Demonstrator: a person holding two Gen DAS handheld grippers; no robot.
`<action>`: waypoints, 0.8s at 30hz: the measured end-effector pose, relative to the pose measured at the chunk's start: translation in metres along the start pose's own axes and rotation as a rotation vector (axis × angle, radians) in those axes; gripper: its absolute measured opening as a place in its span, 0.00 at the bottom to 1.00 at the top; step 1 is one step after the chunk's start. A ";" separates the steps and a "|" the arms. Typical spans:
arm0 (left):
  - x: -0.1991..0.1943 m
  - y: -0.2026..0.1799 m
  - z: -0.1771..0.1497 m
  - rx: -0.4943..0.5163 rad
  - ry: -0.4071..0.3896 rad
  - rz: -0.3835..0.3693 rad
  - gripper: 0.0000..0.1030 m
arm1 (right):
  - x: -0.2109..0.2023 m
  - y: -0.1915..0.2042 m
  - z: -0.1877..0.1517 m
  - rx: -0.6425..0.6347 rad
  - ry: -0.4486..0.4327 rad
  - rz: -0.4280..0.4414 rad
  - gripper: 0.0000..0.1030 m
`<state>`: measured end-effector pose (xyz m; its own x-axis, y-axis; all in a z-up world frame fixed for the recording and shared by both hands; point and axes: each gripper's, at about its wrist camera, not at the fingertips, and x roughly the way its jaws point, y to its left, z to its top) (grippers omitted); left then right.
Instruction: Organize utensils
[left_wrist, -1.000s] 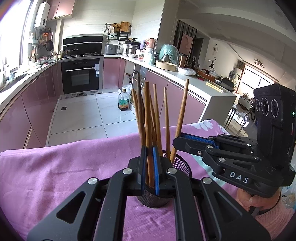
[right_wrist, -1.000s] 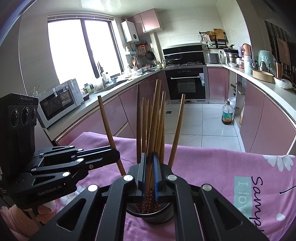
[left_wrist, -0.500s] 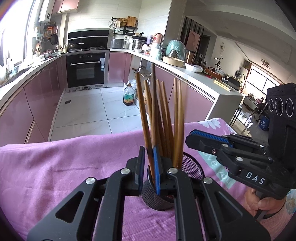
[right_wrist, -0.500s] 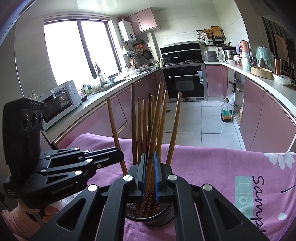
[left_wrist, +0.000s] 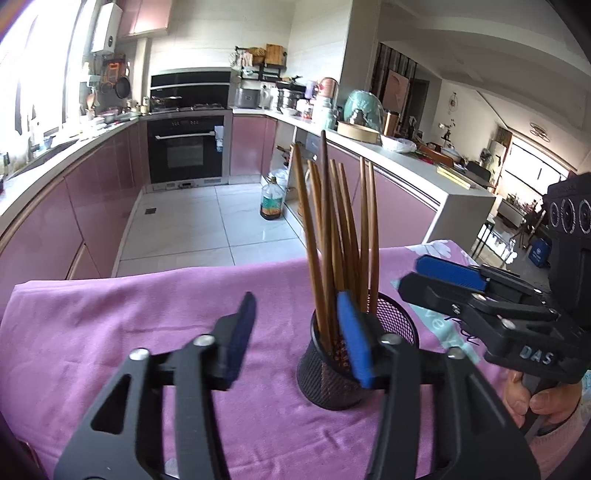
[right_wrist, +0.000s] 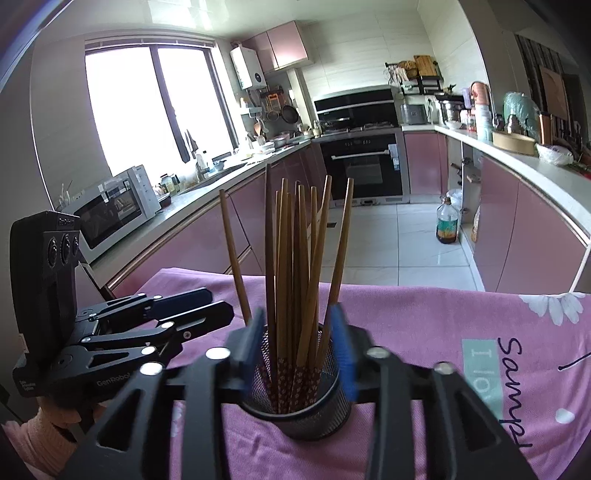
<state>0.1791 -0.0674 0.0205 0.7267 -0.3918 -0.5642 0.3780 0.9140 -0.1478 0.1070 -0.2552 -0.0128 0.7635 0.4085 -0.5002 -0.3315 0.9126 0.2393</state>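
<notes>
the long brown wooden chopsticks (right_wrist: 295, 280) stand bunched, handles down, in a round black wire-mesh cup (right_wrist: 299, 398) that sits on a pink-purple cloth with white flowers and lettering (right_wrist: 443, 332) spread over the table. they lean outward in a loose fan, one well off to the left of the rest.

the right claw (right_wrist: 297, 347) is near the cup, its jaws opening, blue pads either side of the bundle just above the rim and pressing on nothing. the left claw (left_wrist: 295, 339) is also opening and empty; in its own view the right pad lies in front of the cup's near rim and the left pad stands over bare cloth.

my worry is the withdrawal: the cup looks light and top-heavy, so a pad catching the rim or a leaning stick as either claw backs away could tip it and spill the lot across the cloth.
</notes>
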 end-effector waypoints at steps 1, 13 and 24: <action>-0.004 0.002 -0.003 -0.002 -0.008 0.005 0.59 | -0.004 0.001 -0.002 -0.003 -0.010 -0.009 0.53; -0.065 0.019 -0.051 -0.035 -0.160 0.149 0.95 | -0.029 0.022 -0.040 -0.052 -0.078 -0.092 0.94; -0.124 0.026 -0.099 -0.060 -0.303 0.255 0.95 | -0.048 0.052 -0.074 -0.086 -0.198 -0.160 0.94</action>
<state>0.0418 0.0156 0.0065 0.9326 -0.1572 -0.3248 0.1361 0.9869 -0.0868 0.0122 -0.2260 -0.0383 0.9010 0.2551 -0.3510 -0.2369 0.9669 0.0946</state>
